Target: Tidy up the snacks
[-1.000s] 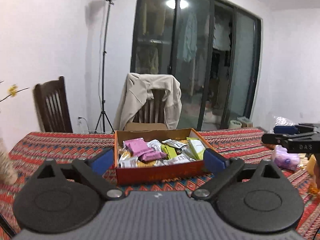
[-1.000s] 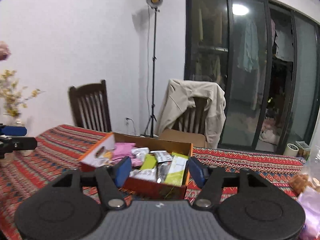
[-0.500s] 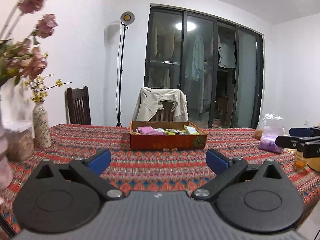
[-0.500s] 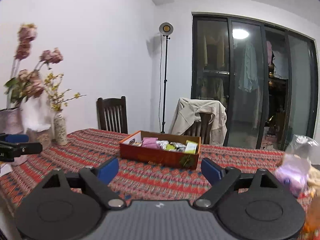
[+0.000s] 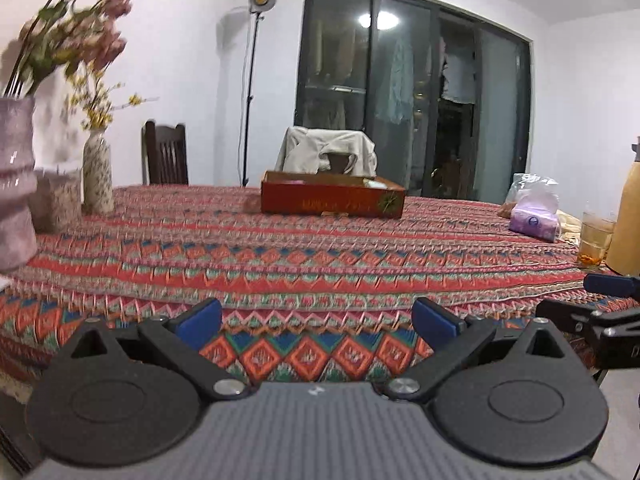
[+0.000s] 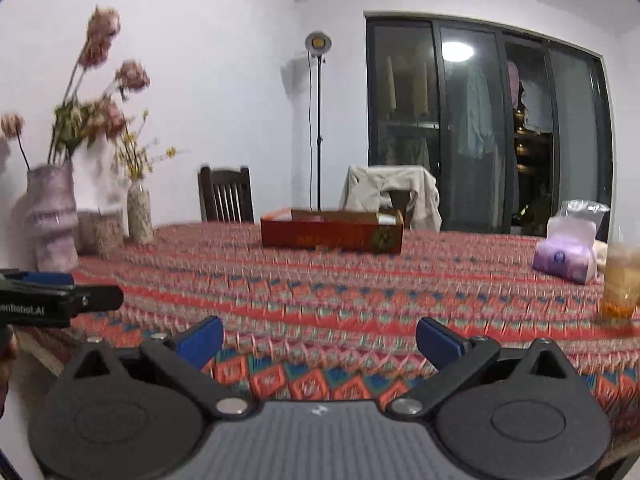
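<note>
Straight ahead of both your grippers, well past the fingertips, the red snack box [image 5: 332,199] sits on the patterned tablecloth [image 5: 304,264]. Your left gripper [image 5: 316,318] is spread wide with nothing in it. Your right gripper [image 6: 319,338] is opening, also empty.

I stood in a home dining room. Before me was a table [image 5: 320,256] under a red patterned cloth, with wooden chairs [image 6: 226,194] at its far side, one draped with a beige jacket [image 5: 326,152]. Vases of dried flowers [image 6: 54,216] sat at the left, a tissue pack [image 6: 566,258] and a glass of drink [image 5: 596,236] at the right. Behind dark glass sliding doors [image 5: 412,92] laundry hung, and a floor lamp [image 6: 318,120] stood by the white wall.
</note>
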Demonstrator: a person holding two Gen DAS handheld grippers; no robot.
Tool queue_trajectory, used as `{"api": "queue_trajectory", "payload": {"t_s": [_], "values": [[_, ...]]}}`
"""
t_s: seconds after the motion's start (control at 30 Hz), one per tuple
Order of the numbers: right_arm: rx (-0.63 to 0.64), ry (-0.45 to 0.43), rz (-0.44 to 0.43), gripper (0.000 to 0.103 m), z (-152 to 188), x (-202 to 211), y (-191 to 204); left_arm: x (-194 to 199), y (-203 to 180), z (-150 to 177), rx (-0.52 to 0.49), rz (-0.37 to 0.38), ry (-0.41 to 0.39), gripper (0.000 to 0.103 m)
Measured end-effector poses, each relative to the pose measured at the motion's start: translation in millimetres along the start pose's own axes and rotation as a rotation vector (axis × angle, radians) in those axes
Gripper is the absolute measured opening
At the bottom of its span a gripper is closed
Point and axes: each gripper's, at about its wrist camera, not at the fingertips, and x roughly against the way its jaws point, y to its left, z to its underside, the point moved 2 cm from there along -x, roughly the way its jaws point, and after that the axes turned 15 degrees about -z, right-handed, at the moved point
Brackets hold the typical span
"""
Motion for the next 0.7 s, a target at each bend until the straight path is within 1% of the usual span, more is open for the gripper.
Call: {"api": "queue_trajectory", "payload": {"t_s": [0.03,0.13,0.27,0.53,0.7], "values": [[0.003,0.011,-0.003,0.103,4.0,-2.5,2.6,0.2,1.2,2.6,0.004,0.000,0.004,0.103],[0.002,0.006,-0.011,0.103,7.4,-7.3,6.9,-1.1,5.3,7.1,0.004,-0.015,0.009,0.103],[-0.007,0.006,-0.006,0.103,10.3,-8.9,7.0,1.3,7.3,4.7,-0.004,-0.018,0.004,0.103],[-0.020,0.006,-0.013,0.103,6.5,-11.3,3.1,5.2,3.7,1.9,-0.032,-0.015,-0.008,0.103],[-0.025,-0.001,-0.010,0.103,5.5,-10.5,2.1,6.5,5.5,2.0,-0.030,-0.017,-0.008,0.103]]}}
